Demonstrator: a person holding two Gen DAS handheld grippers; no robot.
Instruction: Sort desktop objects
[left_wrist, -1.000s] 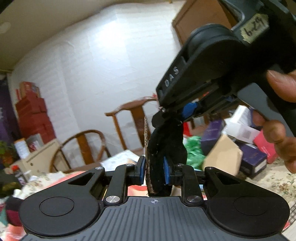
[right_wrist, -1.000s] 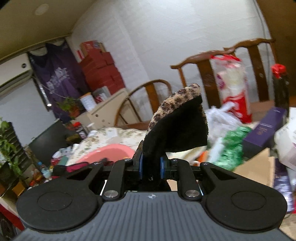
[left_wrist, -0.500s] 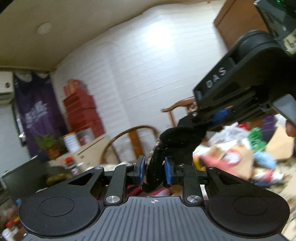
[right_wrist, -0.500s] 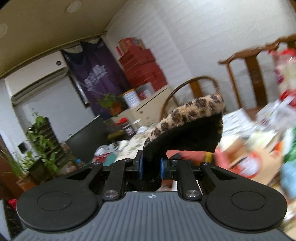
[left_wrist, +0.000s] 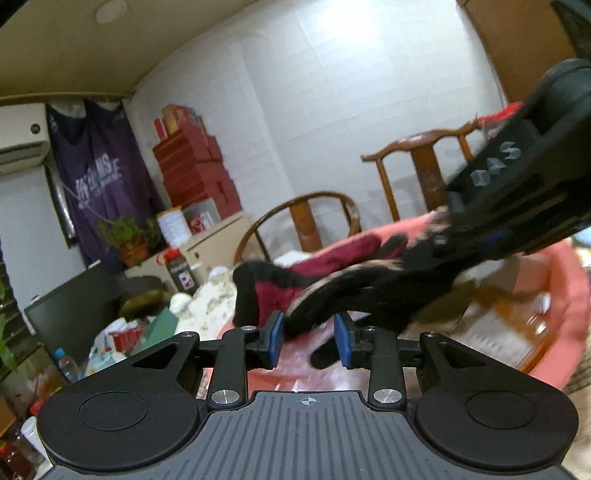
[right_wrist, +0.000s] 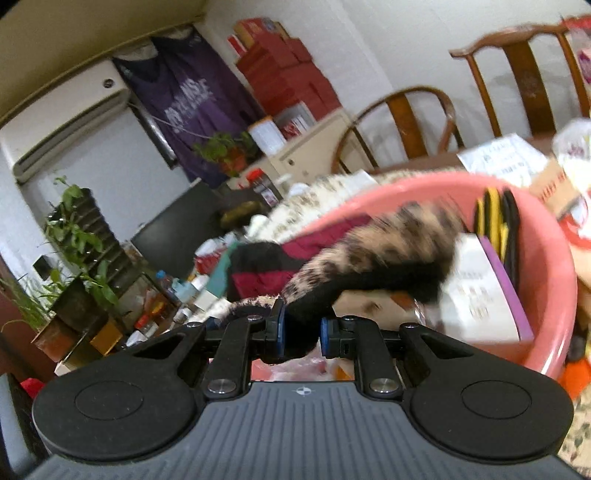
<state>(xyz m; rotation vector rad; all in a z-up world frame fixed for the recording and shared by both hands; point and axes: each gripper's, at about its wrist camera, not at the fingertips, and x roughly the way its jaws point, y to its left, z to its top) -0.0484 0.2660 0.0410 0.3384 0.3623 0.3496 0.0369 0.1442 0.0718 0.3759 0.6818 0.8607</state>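
A leopard-print mitten (right_wrist: 384, 243) with black lining hangs level over the pink basin (right_wrist: 554, 266). My right gripper (right_wrist: 301, 334) is shut on its black cuff. In the left wrist view the same mitten (left_wrist: 369, 291) stretches from the right gripper (left_wrist: 454, 240) at upper right down to my left gripper (left_wrist: 308, 341). The left jaws are opening: the mitten's end lies between the blue pads (left_wrist: 275, 339), with a gap showing on both sides. A red-and-black glove (left_wrist: 280, 291) lies in the basin (left_wrist: 569, 295) behind it.
The basin also holds a white-and-purple box (right_wrist: 484, 295), yellow-and-black flat pieces (right_wrist: 495, 218) and a clear bag. Wooden chairs (left_wrist: 306, 221) stand behind the table. Bottles, boxes and a dark monitor (right_wrist: 177, 225) crowd the left side.
Both grippers have swung left and slightly down with the mitten, from above the cluttered boxes to over the pink basin. The mitten went from upright to lying level. The left jaws have widened.
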